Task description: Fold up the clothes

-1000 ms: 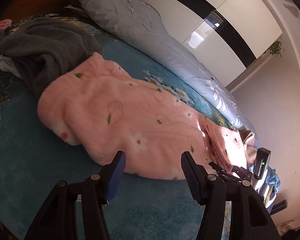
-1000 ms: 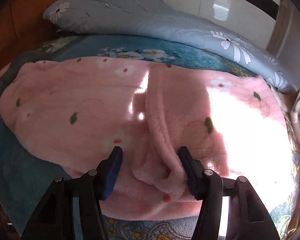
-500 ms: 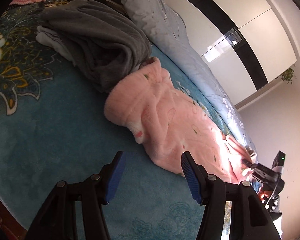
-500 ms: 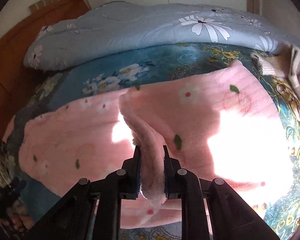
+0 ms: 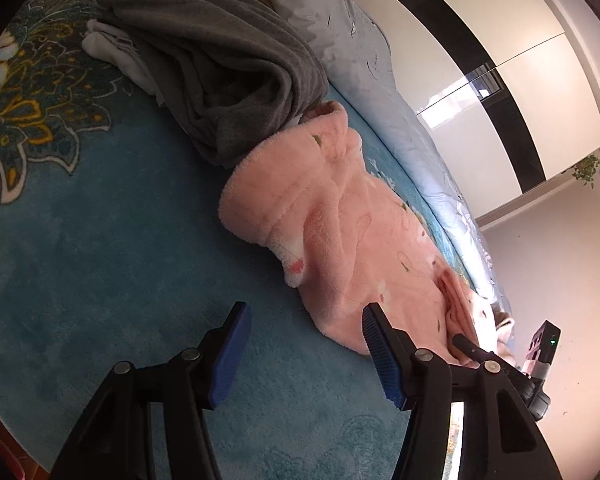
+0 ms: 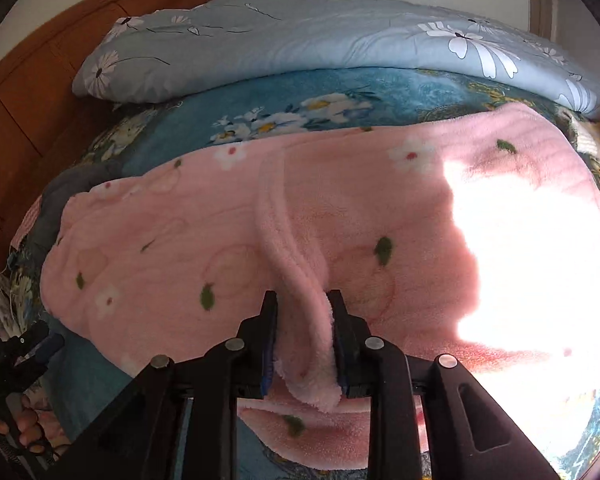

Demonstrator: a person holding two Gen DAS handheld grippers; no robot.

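Right gripper (image 6: 304,332) fingers clamp a raised fold of the pink fleece garment (image 6: 180,248), jaws easing open. Left gripper (image 5: 302,350) fingers wide, empty – hovering over the bed (image 5: 100,240) beside the garment's edge (grey garment (image 5: 220,64) bunched at its far end).
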